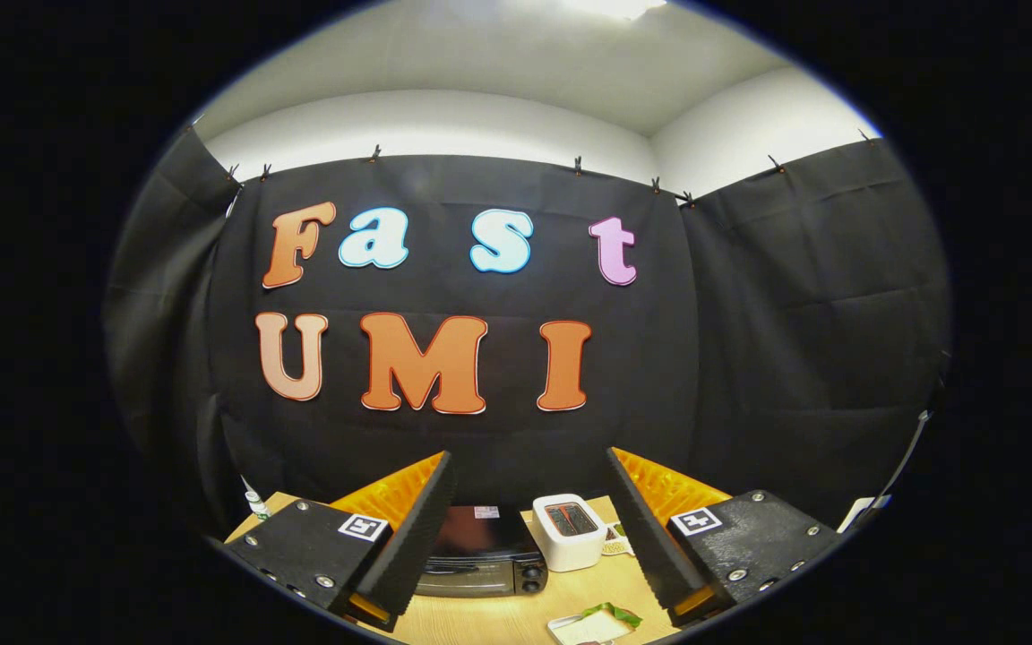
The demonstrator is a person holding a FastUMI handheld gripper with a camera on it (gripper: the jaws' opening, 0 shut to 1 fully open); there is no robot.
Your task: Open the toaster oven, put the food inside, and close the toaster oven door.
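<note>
Tongs (529, 537) spread wide, black ribbed fingers (417, 537) w/ orange backs, holding nothing, up high and well short of everything. Black boxy toaster oven (480, 560) sits beyond them, partly behind the left finger, door looks shut. Food, a sandwich w/ green leaf on a white tray (589, 625), lies nearer, just below the gap. Door first imo: drop down, go in level, catch the top edge of the door, handle hard to make out from here. White pop-up toaster (570, 530) just right of oven, keep clear. Light wood tabletop (498, 618), black cloth booth walls (794, 340), white ceiling above.
</note>
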